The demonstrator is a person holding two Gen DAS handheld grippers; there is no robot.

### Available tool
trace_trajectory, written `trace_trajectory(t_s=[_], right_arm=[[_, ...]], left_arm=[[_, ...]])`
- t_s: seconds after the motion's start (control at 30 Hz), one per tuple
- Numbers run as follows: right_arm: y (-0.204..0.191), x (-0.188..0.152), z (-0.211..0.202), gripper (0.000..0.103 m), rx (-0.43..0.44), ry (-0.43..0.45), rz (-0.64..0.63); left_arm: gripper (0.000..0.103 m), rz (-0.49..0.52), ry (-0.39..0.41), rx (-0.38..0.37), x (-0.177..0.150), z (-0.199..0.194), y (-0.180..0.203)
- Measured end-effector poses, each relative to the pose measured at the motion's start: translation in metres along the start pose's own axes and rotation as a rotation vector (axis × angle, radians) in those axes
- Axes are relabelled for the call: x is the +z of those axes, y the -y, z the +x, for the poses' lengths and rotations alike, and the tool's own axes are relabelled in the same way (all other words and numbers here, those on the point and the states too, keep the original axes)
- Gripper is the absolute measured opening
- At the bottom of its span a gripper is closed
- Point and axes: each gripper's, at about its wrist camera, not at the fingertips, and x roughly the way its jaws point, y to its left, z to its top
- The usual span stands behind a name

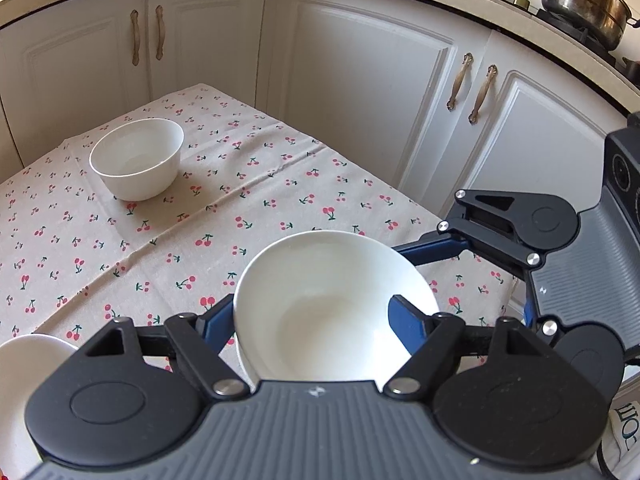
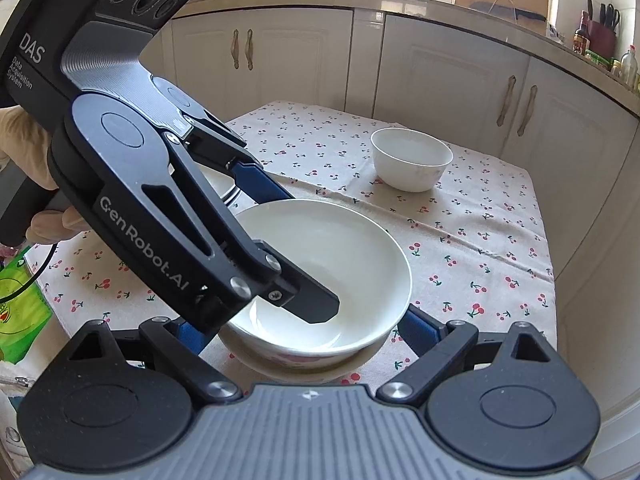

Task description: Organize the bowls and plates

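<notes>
On the table with the cherry cloth (image 1: 224, 216), a wide white bowl (image 1: 328, 312) sits right in front of me. My left gripper (image 1: 316, 320) has one blue finger (image 1: 408, 326) inside the bowl and the other outside its left wall, so the rim is between them; I cannot tell if they squeeze it or only touch it. From my right side I see the same bowl (image 2: 320, 268), and it seems to sit on another white dish (image 2: 296, 372) under it. My right gripper (image 2: 304, 328) has its jaws wide apart, one on each side of the bowl's near edge, holding nothing. A small white bowl (image 1: 136, 158) stands alone at the far end of the cloth, well away from both my grippers. Another white dish (image 1: 24, 360) peeks in at my left edge. Behind the table are white cupboards (image 1: 360, 80), and a metal pot (image 1: 580, 0) sits up on the stove.
</notes>
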Motion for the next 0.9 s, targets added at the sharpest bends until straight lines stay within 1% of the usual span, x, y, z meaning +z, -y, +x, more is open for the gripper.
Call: trace_trajectory(t_s=[0.5, 0.6, 0.63, 0.77, 0.9], right_arm=[[0.005, -0.001, 0.001, 0.097, 0.032, 0.0, 0.031], [0.004, -0.001, 0.001, 0.1, 0.037, 0.003, 0.029], [0.003, -0.001, 0.0, 0.103, 0.034, 0.014, 0.027], [0.005, 0.0, -0.005, 0.103, 0.044, 0.03, 0.032], [0.004, 0.001, -0.009, 0.103, 0.036, 0.035, 0.027]], left_arm=[[0.079, -0.011, 0.001, -0.01, -0.001, 0.003, -0.002], [0.08, -0.016, 0.006, -0.016, -0.002, 0.002, -0.003], [0.08, -0.016, 0.006, -0.016, -0.002, 0.001, -0.003], [0.08, -0.013, 0.01, -0.006, -0.003, -0.002, -0.006], [0.081, -0.028, 0.029, 0.009, -0.004, -0.011, -0.013]])
